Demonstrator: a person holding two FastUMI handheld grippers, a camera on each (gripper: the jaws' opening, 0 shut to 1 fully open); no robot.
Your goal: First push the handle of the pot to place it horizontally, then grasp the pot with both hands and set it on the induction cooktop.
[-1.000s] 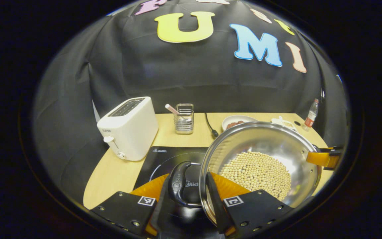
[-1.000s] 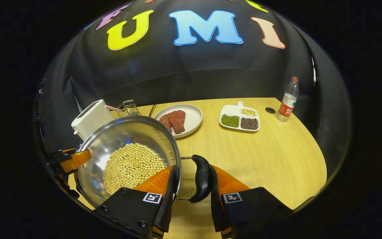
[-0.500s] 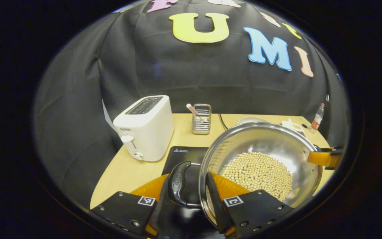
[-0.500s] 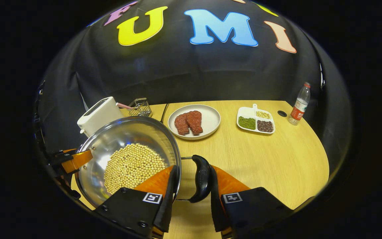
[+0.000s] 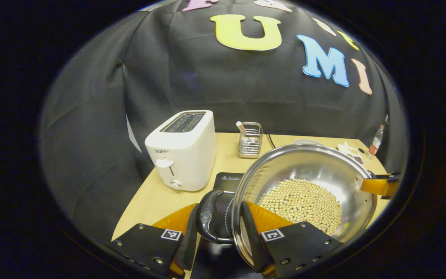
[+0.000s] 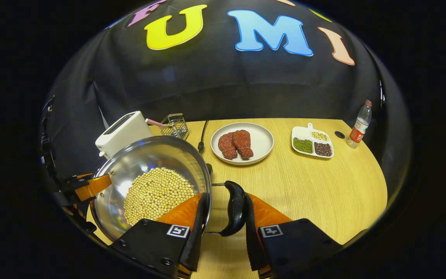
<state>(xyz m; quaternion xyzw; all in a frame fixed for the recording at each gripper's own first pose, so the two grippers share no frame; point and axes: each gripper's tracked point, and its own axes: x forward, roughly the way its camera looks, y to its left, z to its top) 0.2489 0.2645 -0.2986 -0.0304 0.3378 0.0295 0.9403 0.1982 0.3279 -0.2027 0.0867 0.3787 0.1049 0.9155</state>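
Between my two grippers hangs one steel pot (image 5: 308, 170), its floor covered with pale beans (image 5: 302, 203), and it has two black side handles. Over on my left, my left gripper (image 5: 219, 232) has both fingers pressed on the left handle (image 5: 209, 215), one finger outside the loop and one against the pot's wall. My right gripper (image 6: 223, 226) pinches the right handle (image 6: 234, 207) the same way, with the pot's rim (image 6: 207, 186) touching the inner finger. Seen from the right gripper view, the pot (image 6: 149, 170) sits low and to the left, and the other gripper's fingertip (image 6: 95, 185) shows at its far rim. Below the pot in the left gripper view lies one black induction cooktop (image 5: 227, 180); whether the pot touches it I cannot tell. Around it on the wooden table (image 6: 308, 186) I count one white toaster (image 5: 184, 151), one wire holder (image 5: 250, 140) with a straw in it, one black cable (image 6: 203, 135), one white plate (image 6: 263, 139) carrying two red meat pieces (image 6: 235, 144), one divided dish (image 6: 312, 141) with three kinds of beans, and one water bottle (image 6: 359, 124) (red label, far corner).
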